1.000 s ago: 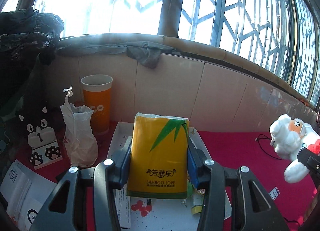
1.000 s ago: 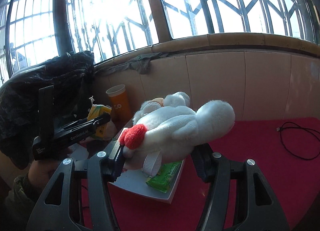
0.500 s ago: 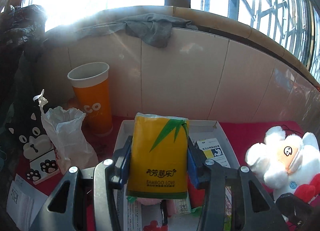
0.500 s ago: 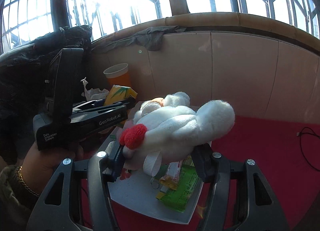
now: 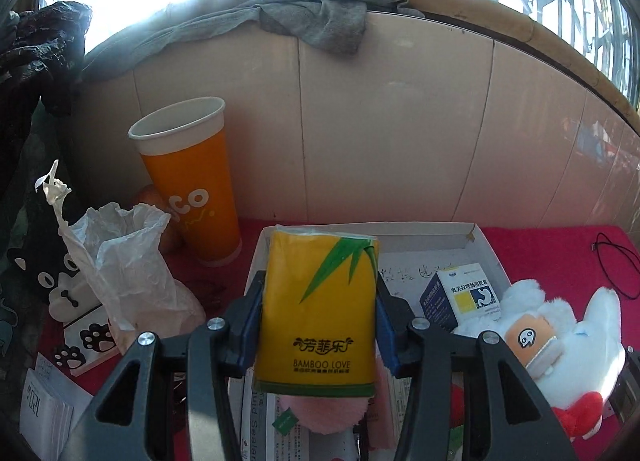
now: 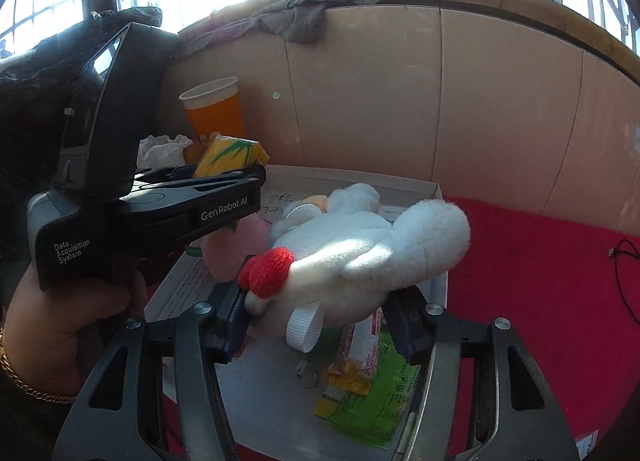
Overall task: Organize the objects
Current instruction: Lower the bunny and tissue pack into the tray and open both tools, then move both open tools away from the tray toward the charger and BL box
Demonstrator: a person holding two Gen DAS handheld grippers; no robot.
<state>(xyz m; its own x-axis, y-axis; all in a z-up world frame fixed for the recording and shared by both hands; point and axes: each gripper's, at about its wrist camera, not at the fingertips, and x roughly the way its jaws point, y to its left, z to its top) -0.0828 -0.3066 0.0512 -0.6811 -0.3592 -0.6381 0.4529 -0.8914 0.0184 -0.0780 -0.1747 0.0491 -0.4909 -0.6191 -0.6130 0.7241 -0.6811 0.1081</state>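
Observation:
My left gripper [image 5: 320,325] is shut on a yellow tissue pack [image 5: 320,309] with a green bamboo leaf, held upright over the white tray [image 5: 472,237]. My right gripper [image 6: 320,321] is shut on a white plush toy [image 6: 360,257] with red feet, hanging above the same tray [image 6: 424,189]. The plush toy [image 5: 560,345] shows at the right in the left wrist view. The left gripper [image 6: 224,185] with the tissue pack [image 6: 228,155] shows at the left in the right wrist view, in a person's hand [image 6: 68,313].
In the tray lie a blue-white medicine box [image 5: 464,297], a pink fluffy thing [image 6: 236,249], green and yellow snack packets [image 6: 368,389] and papers. An orange paper cup [image 5: 192,181], a crumpled white bag [image 5: 124,261] and a black-white cat figure [image 5: 68,301] stand to the left. Red cloth [image 6: 540,281] and a black cable [image 5: 616,261] lie to the right.
Both grippers moved forward and down over the tray, each keeping its grip. The tray and cup look larger and nearer; the plush toy came closer to the tissue pack.

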